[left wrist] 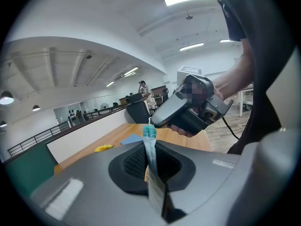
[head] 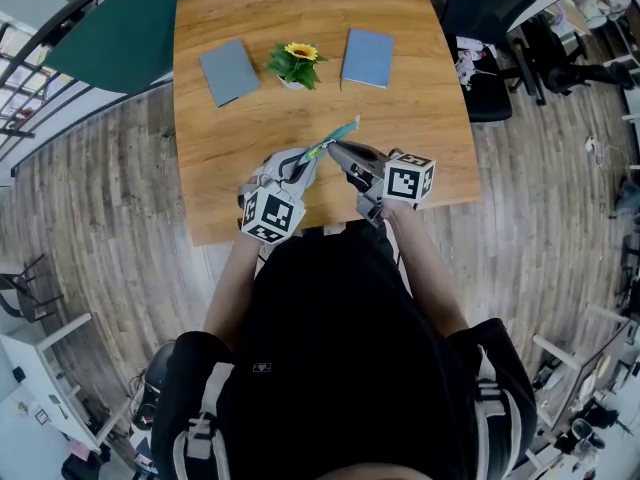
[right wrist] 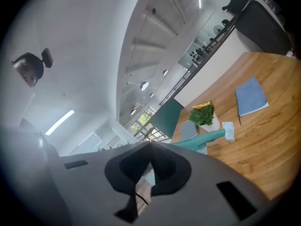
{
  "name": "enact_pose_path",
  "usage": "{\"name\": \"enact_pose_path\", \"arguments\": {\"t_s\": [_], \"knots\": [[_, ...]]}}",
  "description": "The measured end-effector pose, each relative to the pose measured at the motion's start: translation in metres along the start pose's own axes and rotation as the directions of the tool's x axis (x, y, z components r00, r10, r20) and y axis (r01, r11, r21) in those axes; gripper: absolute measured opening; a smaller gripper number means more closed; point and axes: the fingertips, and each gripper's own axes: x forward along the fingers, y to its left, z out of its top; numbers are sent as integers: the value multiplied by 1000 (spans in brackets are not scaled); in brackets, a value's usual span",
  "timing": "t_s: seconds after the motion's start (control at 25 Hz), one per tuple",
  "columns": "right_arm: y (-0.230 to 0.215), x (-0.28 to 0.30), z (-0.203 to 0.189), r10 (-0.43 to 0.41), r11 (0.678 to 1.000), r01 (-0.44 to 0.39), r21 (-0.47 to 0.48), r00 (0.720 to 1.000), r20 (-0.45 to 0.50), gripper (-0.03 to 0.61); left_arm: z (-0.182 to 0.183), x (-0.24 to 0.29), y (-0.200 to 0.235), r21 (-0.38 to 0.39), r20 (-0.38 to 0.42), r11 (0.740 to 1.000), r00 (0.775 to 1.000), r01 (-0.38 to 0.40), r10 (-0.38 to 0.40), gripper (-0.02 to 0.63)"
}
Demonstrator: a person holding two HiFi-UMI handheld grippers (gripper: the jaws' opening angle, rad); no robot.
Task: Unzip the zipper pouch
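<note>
Wooden table (head: pixel 225 138), left gripper (head: pixel 310 158) clamping pouch (head: pixel 338 135)

Teal zipper pouch (head: pixel 337 136), yellow sunflower (head: pixel 300 52), grey notebook (head: pixel 229 71), blue notebook (head: pixel 368 57), brown wood-grain table (head: pixel 420 138).

My left claw (head: pixel 308 158) and right claw (head: pixel 336 149) meet at a thin teal zipper pouch (head: pixel 340 133) over the near part of the wooden tabletop (head: pixel 420 98). Farther back stands a little sunflower pot (head: pixel 296 65), between a grey notebook (head: pixel 229 71) and a blue notebook (head: pixel 368 57).
</note>
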Motion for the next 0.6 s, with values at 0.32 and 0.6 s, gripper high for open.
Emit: {"name": "enact_pose_path", "arguments": {"t_s": [0.32, 0.6], "knots": [[-8, -3, 0, -36, 999, 36, -16, 999, 3, 5, 1, -2, -3, 4, 7, 1000, 1000, 12, -12, 3], [-12, -3, 1, -47, 999, 47, -3, 999, 16, 5, 2, -5, -5, 7, 14, 1000, 1000, 22, -22, 3]]}}
